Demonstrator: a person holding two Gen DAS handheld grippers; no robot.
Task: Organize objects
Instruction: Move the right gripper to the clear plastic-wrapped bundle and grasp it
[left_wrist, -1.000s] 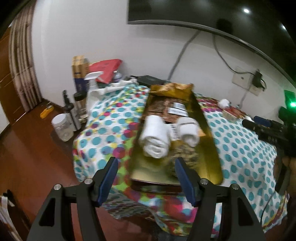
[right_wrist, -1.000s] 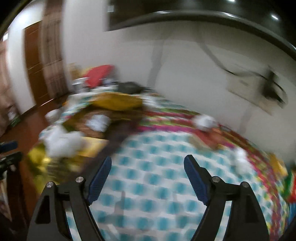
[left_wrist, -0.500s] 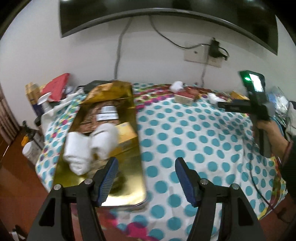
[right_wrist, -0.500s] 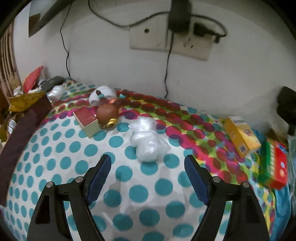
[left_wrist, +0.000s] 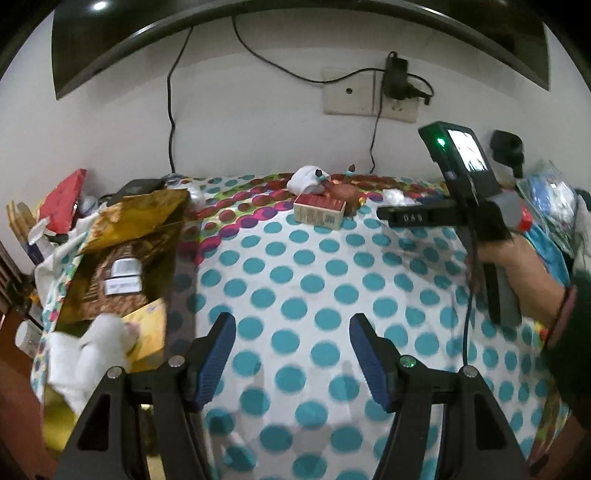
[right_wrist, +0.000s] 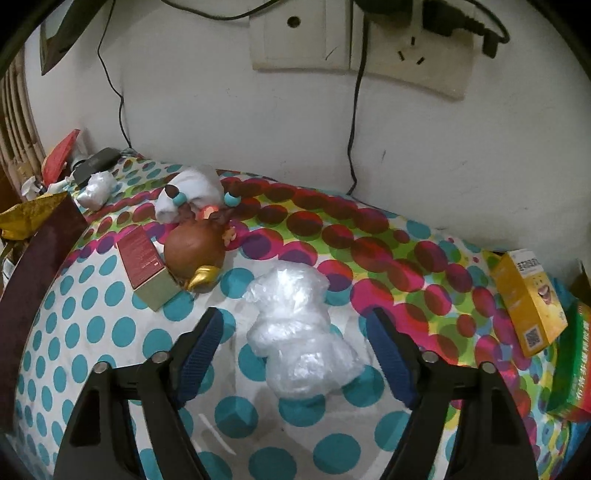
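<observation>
Fingers of the right gripper stand spread on either side of the crumpled plastic bag, having just been narrowing; neither pad touches it yet. It lies on the dotted cloth, its nearer bulge between the tips, the rest reaching just beyond them. It looks light, soft and slippery, likely to collapse under pressure, so a pinch across the thick middle seems safest. Beyond the left fingertip sit a red-topped box and a brown round toy. Spread too, the left gripper holds nothing.
</observation>
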